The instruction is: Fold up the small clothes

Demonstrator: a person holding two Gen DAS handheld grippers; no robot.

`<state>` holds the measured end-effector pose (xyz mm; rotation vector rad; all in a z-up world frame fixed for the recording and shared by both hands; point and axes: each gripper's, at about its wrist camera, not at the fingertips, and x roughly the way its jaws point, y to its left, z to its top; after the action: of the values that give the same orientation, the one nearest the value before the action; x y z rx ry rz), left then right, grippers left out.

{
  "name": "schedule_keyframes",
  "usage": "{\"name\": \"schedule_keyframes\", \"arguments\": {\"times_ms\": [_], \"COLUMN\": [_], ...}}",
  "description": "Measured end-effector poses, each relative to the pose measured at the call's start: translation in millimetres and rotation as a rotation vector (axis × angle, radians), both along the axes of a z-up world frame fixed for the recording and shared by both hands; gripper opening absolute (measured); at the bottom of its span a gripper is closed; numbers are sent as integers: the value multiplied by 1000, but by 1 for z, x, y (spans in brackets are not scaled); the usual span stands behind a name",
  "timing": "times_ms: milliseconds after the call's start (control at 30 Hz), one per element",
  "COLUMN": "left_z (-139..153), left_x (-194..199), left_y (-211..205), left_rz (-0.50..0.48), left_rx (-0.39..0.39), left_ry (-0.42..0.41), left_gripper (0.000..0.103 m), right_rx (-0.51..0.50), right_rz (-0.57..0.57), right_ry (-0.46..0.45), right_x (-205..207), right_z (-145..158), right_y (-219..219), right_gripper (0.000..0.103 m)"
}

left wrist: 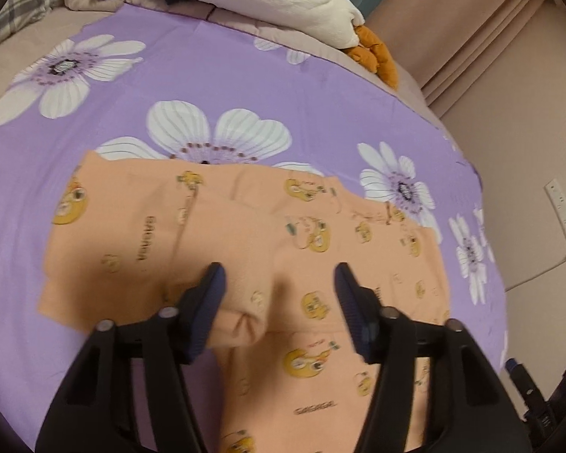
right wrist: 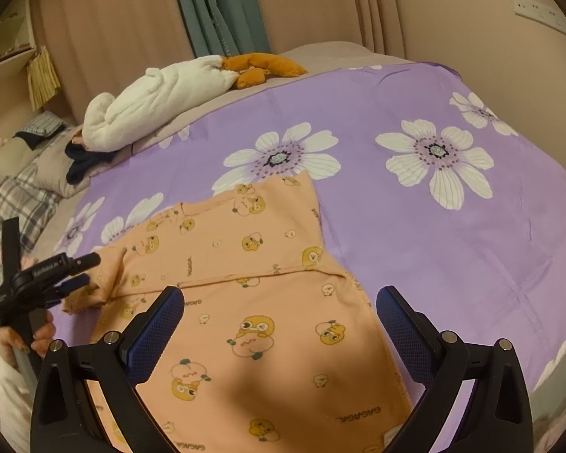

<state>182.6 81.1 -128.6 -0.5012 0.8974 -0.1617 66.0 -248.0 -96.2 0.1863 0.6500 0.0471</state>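
Note:
A small peach shirt [left wrist: 268,249] printed with yellow cartoon chicks lies on a purple flowered sheet [left wrist: 105,124]. One sleeve is folded in across the body. My left gripper [left wrist: 279,283] is open and hovers just above the folded sleeve's cuff, holding nothing. It also shows in the right wrist view [right wrist: 77,271] at the shirt's left edge by the sleeve. My right gripper [right wrist: 279,302] is open and empty above the shirt [right wrist: 245,302] near its lower hem.
A white plush toy with orange feet [right wrist: 162,102] lies at the head of the bed next to dark clothing [right wrist: 83,162] and plaid pillows [right wrist: 22,192]. Beige padded wall and a teal curtain [right wrist: 215,7] stand behind. A power strip [left wrist: 564,213] hangs on the wall.

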Motion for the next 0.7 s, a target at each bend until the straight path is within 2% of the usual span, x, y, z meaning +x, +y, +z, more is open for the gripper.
{"name": "schedule_keyframes", "arguments": {"times_ms": [67, 367, 467, 567, 700], "left_z": [2, 8, 9, 13, 32], "left_x": [2, -2, -6, -10, -22], "left_y": [-8, -54, -61, -59, -45], "left_rz": [-18, -179, -216, -214, -167], "left_rx": [2, 26, 2, -31, -27], "left_ry": [-14, -41, -35, -37, -74], "left_gripper": [42, 42, 42, 42, 44], "right_rx": [-3, 1, 3, -1, -8], "right_rz": [-6, -14, -8, -5, 12], "right_ry": [1, 2, 8, 7, 10], "right_x": [0, 0, 1, 2, 5], "right_z": [0, -1, -1, 0, 2], "right_y": [-1, -6, -5, -4, 2], "right_gripper": [101, 101, 101, 101, 101]}}
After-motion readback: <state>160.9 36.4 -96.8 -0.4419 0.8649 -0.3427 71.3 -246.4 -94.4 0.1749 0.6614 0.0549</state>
